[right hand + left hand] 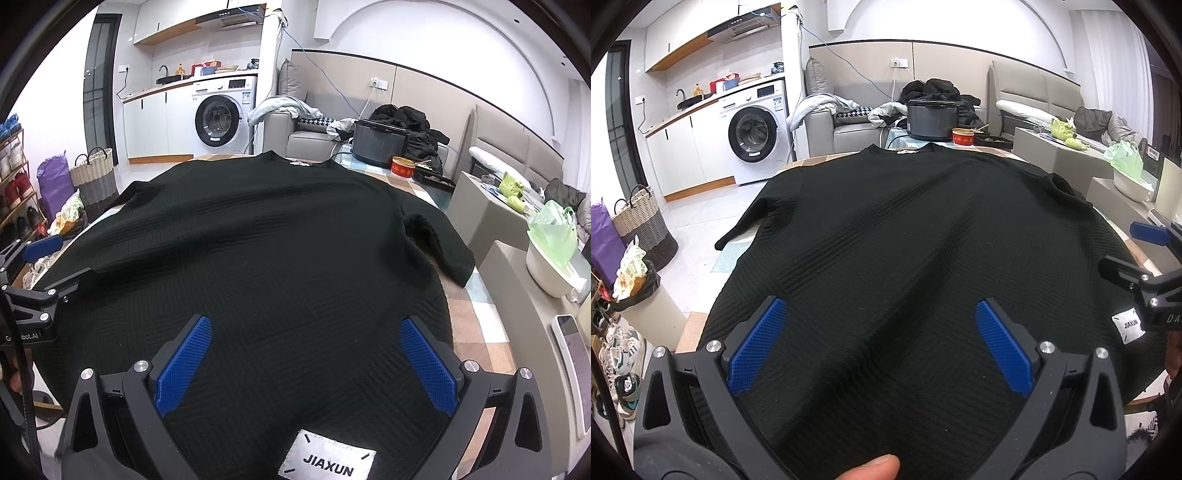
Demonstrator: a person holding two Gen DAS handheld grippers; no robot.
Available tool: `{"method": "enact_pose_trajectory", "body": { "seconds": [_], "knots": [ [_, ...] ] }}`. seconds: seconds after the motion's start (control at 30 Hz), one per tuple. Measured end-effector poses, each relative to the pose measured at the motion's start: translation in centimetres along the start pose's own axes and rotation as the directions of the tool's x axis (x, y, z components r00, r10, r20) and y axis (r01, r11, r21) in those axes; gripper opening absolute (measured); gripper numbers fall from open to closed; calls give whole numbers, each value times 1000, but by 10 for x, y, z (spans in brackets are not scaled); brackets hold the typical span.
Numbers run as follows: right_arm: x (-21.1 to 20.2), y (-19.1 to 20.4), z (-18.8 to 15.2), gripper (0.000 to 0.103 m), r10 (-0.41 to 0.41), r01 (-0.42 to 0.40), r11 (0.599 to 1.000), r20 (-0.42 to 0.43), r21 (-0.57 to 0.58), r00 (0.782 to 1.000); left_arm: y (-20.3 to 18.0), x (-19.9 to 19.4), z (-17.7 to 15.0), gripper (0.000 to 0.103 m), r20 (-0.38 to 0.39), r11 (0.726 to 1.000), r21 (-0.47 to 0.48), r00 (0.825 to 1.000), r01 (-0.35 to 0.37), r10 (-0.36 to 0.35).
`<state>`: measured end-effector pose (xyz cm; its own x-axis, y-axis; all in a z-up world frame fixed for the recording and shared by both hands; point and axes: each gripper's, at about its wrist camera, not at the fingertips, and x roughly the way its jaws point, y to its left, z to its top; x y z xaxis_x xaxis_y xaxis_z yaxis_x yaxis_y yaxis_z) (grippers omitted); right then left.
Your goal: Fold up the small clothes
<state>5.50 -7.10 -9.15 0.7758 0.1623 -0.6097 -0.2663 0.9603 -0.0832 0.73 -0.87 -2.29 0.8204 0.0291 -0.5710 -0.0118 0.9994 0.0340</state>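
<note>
Black ribbed sweater lay spread flat on table, collar at far edge, hem at near edge. White neck tag showed inside collar. White JIAXUN patch sat on hem at near right, directly under right gripper's view. Left sleeve hung off left table edge; right sleeve angled out over right side of table, cuff toward near right.

Left gripper was wide open, blue pads spread well apart above near-left hem, nothing between them. Thumb visible at bottom edge of left wrist view. Could not tell whether finger tips touched fabric.

Right gripper was likewise wide open, blue pads spread over near-right hem, holding nothing. Each gripper appeared at side of other's view, also spread open.

Far side of table: dark rice cooker, red bowl just right of it. Beyond: grey sofa with piled clothes, washing machine at far left. Woven basket and purple bag on floor at left. White basin with green plastic bag on box at right.
</note>
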Motion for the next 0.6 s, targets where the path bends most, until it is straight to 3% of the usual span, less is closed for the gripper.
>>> {"method": "enact_pose_trajectory", "body": {
  "seconds": [0.43,0.6],
  "knots": [
    [2,-15,4,103,15,-15,999,-14,48,1000,7,2,2,102,-13,1000,-13,1000,-11,11],
    [5,-28,11,103,35,-34,995,-17,95,999,22,5,13,102,-27,998,-58,1000,-1,-1]
  ]
}}
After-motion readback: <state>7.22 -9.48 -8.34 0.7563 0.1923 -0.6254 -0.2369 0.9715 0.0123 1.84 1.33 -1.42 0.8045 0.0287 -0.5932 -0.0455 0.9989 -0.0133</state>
